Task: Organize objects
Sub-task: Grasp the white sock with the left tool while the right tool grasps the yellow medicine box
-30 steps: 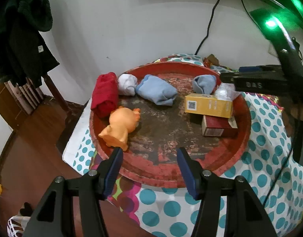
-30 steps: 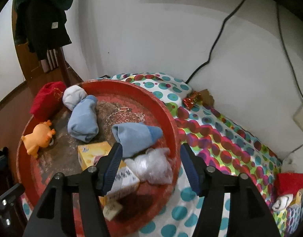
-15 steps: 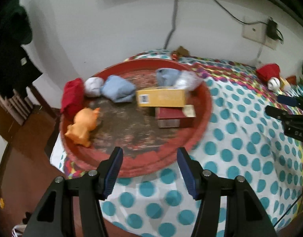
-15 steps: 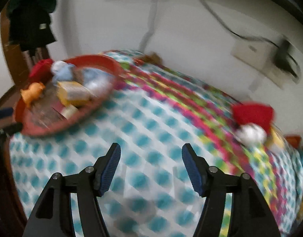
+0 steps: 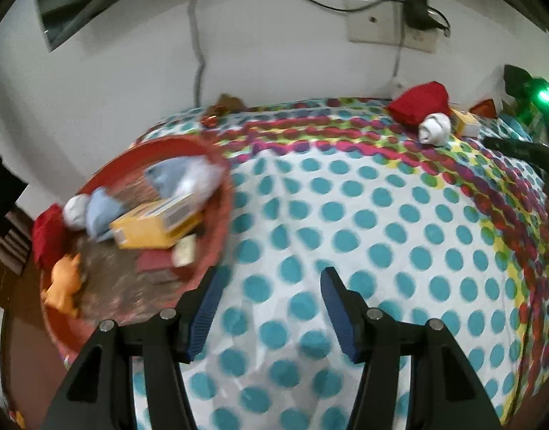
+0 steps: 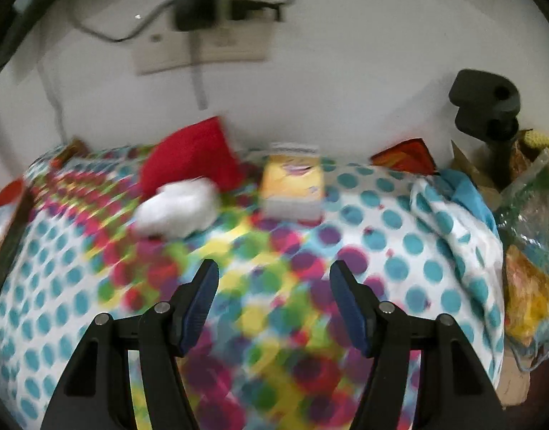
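Dotted cloth (image 6: 410,247); yellow box (image 6: 292,188) upright.

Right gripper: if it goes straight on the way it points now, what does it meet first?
Most likely the dotted cloth: the right gripper is open, empty and aimed down at a bare patch. The white roll and yellow box lie beyond, off its line; blur makes depth uncertain.

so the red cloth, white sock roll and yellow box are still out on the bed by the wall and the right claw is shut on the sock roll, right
Not quite. The right claw is open and holds nothing, as the right wrist view shows. The red cloth, white sock roll and yellow box do lie on the bed by the wall, beyond its tips.
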{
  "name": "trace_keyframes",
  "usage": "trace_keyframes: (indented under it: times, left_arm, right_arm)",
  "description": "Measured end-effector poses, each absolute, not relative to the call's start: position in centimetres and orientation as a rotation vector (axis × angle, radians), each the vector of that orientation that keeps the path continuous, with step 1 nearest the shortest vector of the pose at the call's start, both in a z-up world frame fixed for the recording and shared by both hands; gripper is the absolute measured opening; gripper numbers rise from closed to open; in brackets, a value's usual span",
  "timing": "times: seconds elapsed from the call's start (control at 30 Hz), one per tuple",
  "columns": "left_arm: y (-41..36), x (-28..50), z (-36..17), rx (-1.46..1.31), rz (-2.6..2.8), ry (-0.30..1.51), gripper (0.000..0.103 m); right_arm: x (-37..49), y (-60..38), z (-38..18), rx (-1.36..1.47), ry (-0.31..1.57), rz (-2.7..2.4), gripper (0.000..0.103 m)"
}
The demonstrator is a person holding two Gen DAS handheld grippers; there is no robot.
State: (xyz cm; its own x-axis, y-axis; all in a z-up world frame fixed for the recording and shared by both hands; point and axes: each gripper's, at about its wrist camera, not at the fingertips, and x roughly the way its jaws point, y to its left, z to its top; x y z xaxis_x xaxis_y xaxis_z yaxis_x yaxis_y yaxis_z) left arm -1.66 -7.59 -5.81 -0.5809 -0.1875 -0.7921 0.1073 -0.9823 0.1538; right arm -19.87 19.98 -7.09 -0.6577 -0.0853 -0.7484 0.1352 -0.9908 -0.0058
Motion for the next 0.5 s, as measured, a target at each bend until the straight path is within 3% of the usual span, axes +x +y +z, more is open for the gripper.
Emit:
trace_keyframes:
  times: [0.37,0.5]
  left_arm:
    - [-2.3,-9.9,-6.8,1.358,-2.729,-0.248,0.058]
    - [-0.5,-12.8,-6.6,1.347,-2.803,-0.251,0.058]
  right_arm:
    - [-27.2,18.0,-9.4,1.287,0.111,-2.737,0.067]
    - [-27.8,17.9,-9.6,1.301,0.08,-2.717,0.051]
